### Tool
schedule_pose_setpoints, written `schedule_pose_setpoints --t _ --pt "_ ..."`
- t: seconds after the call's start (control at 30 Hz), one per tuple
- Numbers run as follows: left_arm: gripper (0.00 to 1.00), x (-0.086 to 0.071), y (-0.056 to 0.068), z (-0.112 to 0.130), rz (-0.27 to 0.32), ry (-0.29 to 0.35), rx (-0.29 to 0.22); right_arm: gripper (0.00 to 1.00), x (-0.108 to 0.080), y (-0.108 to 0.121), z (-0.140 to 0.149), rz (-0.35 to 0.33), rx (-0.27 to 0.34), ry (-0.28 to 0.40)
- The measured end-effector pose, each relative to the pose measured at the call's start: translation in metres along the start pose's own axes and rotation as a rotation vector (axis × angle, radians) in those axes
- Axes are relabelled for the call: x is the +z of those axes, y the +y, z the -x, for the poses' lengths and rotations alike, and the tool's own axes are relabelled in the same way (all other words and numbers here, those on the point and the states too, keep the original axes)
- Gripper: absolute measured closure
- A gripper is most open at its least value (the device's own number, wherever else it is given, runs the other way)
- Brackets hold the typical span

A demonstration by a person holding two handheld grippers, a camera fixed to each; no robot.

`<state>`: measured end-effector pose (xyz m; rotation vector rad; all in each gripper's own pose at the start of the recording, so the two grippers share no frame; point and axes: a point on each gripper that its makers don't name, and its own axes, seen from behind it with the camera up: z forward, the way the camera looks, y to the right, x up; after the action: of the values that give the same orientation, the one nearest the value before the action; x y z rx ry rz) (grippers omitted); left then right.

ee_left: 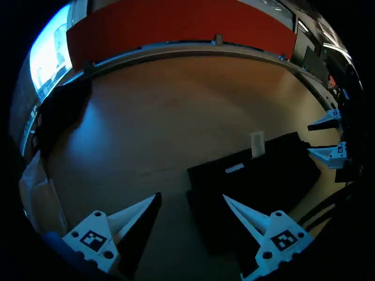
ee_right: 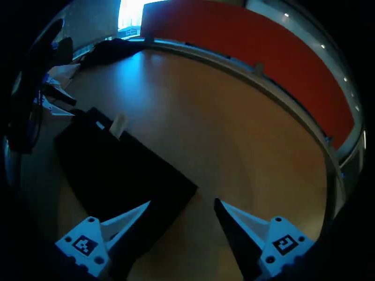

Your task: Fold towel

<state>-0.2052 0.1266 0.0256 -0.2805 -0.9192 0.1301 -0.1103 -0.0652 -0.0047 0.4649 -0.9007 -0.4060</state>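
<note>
Wood-toned worktop spreads before us, a red panel along its far edge. We see the black towel lying flat, well short of that edge. Our left gripper and right gripper both gape wide, holding nothing. A small white tag sits at the towel's edge.

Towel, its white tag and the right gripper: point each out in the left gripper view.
towel (ee_left: 267, 187): left gripper view, middle of the dark cloth.
white tag (ee_left: 257, 144): left gripper view, middle of the tag.
right gripper (ee_left: 308, 138): left gripper view, midway between its fingertips.
</note>
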Motion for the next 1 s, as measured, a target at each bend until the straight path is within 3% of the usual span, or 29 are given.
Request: schedule_pose_setpoints --t 0.07,0.6,1.0 --pt "0.06 0.001 -0.002 -0.002 -0.005 0.002 -0.001 0.04 0.001 0.003 -0.002 0.008 0.0 0.003" --pt "0.06 -0.009 -0.019 -0.025 -0.045 0.047 -0.012 0.02 0.001 0.02 -0.019 0.046 0.018 0.04" --pt "0.06 -0.014 -0.014 -0.014 -0.029 0.037 -0.017 0.02 -0.009 0.01 -0.007 0.026 0.024 0.042"
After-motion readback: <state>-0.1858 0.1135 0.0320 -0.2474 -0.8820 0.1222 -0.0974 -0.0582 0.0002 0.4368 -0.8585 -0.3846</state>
